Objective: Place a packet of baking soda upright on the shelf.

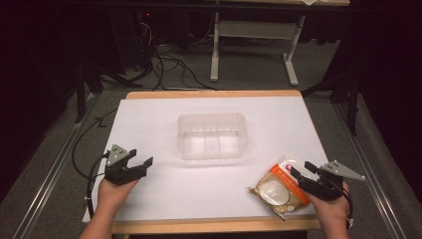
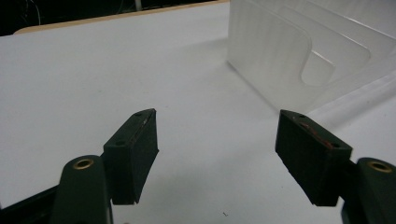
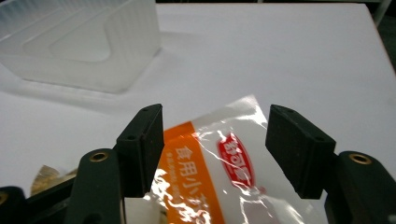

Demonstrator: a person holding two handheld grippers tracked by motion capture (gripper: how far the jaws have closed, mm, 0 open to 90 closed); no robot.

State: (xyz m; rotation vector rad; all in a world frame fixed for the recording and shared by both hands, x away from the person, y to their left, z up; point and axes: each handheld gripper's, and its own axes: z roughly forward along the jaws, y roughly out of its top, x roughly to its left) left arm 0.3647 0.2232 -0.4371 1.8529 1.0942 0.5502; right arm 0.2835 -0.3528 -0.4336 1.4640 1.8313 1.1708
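A clear snack packet [image 1: 275, 188] with an orange label and a round pale cake inside lies flat near the table's front right. In the right gripper view the packet's sealed end [image 3: 224, 163] lies beneath and between the jaws. My right gripper [image 1: 300, 168] [image 3: 215, 112] is open over that end and its jaws are not pressing it. At the front left my left gripper [image 1: 141, 156] [image 2: 218, 116] is open above bare white surface, holding nothing. A translucent plastic container [image 1: 213, 137] with inner dividers stands at the table's middle, ahead of both grippers.
The container's wall [image 2: 280, 56] rises to the front right of the left gripper, and its corner [image 3: 93, 51] shows far left in the right gripper view. The white sheet [image 1: 164, 114] covers a wooden table [image 1: 214, 94]. Cables and a desk frame stand on the floor behind.
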